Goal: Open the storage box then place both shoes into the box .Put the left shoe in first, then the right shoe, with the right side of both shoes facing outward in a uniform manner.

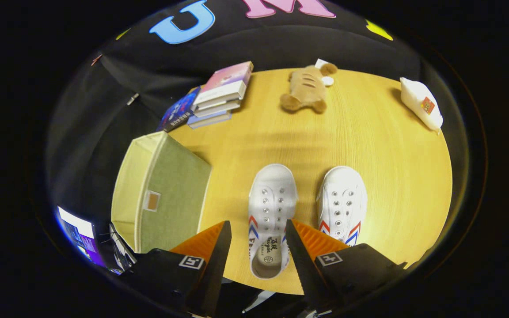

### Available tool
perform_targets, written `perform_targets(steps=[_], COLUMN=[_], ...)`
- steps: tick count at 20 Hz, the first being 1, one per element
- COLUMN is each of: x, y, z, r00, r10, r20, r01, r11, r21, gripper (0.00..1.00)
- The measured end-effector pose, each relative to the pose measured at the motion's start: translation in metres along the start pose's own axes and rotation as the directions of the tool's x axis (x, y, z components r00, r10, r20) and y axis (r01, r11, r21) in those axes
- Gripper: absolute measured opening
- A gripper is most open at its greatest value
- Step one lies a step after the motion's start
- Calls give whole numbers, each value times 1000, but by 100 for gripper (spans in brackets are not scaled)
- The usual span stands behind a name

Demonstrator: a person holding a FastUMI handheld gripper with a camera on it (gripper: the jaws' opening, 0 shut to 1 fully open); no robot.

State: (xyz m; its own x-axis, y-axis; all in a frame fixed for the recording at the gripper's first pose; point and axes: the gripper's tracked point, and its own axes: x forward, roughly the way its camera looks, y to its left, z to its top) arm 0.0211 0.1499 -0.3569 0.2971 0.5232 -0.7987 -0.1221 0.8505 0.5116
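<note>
Two white canvas shoes with red and blue chevrons stand side by side on the round wooden table (369, 132), toes pointing away from me. The left shoe (270, 207) lies between my two fingers, its heel opening nearest me. The right shoe (342, 203) sits just to the right of the right finger. My gripper (258, 227) is open, hanging above the left shoe, with its orange-and-black fingers (219, 243) either side and not touching it. The green fabric storage box (159, 194) stands at the table's left edge, left of the left finger, its lid shut.
Beyond the shoes, a stack of books (219, 95) lies at the far left of the table, a brown plush toy (305, 90) at the far middle, and a white pouch (422, 104) at the far right. A lit screen (80, 236) glows beside the box, off the table.
</note>
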Motion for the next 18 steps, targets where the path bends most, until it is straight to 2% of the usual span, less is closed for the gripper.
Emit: perform_targets(steps=[5, 7, 10, 12, 15, 16, 18], x=[41, 52, 66, 69, 64, 63, 59], y=[-21, -25, -34, -39, -41, -38, -34], z=[-18, -25, -35, -37, -33, -33, -34], r00=[990, 981, 970, 962, 965, 971, 979], r10=[-88, -106, -132, -157, -140, -127, -103], r20=[-109, -161, -206, -222, -223, -203, -178], r01=[88, 110, 130, 150, 139, 131, 108], r11=[996, 994, 991, 988, 990, 991, 994], r21=[-4, 14, -25, -47, -21, 4, 16], gripper=[71, 57, 56, 35, 10, 6, 6])
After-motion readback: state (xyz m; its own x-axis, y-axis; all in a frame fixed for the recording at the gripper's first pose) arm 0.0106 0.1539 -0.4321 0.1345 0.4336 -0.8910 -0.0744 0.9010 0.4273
